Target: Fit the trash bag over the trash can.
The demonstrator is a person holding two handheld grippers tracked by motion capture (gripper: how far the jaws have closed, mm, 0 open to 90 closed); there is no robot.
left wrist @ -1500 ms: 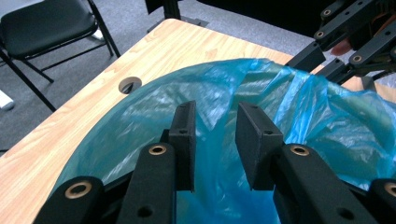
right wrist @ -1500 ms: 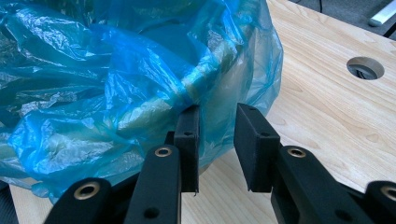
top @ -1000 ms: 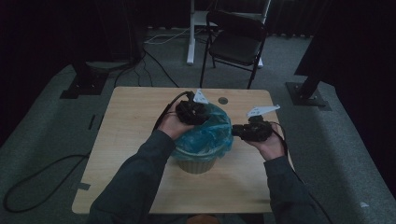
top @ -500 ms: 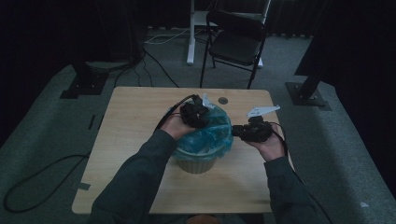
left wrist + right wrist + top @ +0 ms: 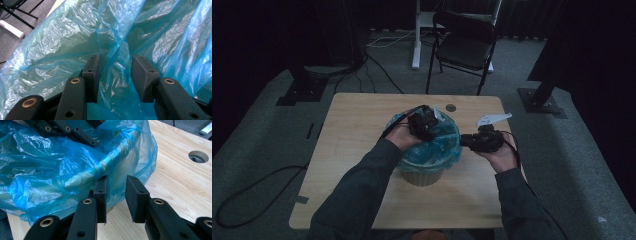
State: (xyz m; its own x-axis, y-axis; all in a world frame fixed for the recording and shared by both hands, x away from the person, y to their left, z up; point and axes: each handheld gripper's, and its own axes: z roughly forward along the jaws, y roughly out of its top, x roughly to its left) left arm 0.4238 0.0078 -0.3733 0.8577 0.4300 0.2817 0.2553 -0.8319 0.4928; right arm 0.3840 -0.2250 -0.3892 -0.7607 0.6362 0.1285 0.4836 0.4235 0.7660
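A beige bin (image 5: 422,174) lined with a blue plastic bag (image 5: 439,146) stands mid-table. My left gripper (image 5: 424,125) hangs over the bin's far rim, pointing into it. In the left gripper view its jaws (image 5: 115,62) have just been opening and stand apart, with a loose fold of the bag (image 5: 112,52) rising between them, not pinched. My right gripper (image 5: 466,141) sits at the bin's right side. Its jaws (image 5: 116,183) are apart at the rim, where the bag's overhang (image 5: 75,177) drapes down behind them. The left gripper's fingers (image 5: 75,132) show at the top of that view.
The wooden table (image 5: 357,130) has a round cable hole (image 5: 450,107) just behind the bin. A dark chair (image 5: 462,47) and a white stand leg (image 5: 416,35) are on the floor beyond the table. Cables trail across the floor at left.
The left hand has edged a little to the right over the bag's far rim. The right hand and the bin have kept still.
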